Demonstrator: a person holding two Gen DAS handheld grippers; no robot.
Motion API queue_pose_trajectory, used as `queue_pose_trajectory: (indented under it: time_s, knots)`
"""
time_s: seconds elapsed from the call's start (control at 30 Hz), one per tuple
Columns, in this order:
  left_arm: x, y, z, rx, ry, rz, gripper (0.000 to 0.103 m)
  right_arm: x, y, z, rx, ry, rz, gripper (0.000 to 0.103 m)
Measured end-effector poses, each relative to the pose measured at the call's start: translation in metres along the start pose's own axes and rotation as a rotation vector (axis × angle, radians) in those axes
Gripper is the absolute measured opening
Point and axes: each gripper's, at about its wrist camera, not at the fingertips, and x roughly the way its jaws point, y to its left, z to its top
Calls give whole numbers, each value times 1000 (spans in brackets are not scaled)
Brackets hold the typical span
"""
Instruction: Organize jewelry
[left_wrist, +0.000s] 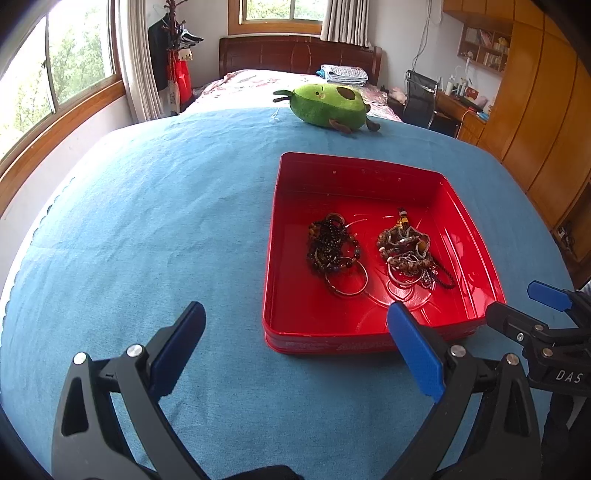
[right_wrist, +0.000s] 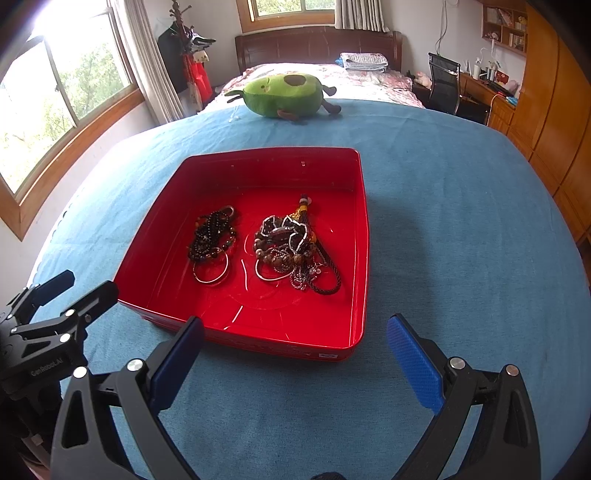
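Observation:
A red tray (left_wrist: 291, 221) (right_wrist: 364, 229) sits on a blue cloth. Inside lie two heaps of jewelry: dark bead bracelets with a metal bangle (left_wrist: 334, 253) (right_wrist: 212, 243) on the left, and a tangle of brown beads, chains, bangles and a dark cord (left_wrist: 410, 254) (right_wrist: 291, 251) on the right. My left gripper (left_wrist: 295, 328) is open and empty, at the tray's near left corner. My right gripper (right_wrist: 295, 347) is open and empty, at the tray's near edge. Each gripper shows in the other's view, the right one (left_wrist: 528, 306) and the left one (right_wrist: 81, 288).
A green avocado plush toy (left_wrist: 328, 105) (right_wrist: 284, 94) lies on the cloth beyond the tray. Behind it are a bed, a coat stand, a desk with a chair, and wooden wardrobes on the right. Windows line the left wall.

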Motion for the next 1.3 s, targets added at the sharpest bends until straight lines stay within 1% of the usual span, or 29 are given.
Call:
queue_pose_trajectory:
  time_s: [1.3]
  knots:
    - [7, 4, 3, -13, 18, -1, 98, 4, -2, 1, -4, 9, -2, 99]
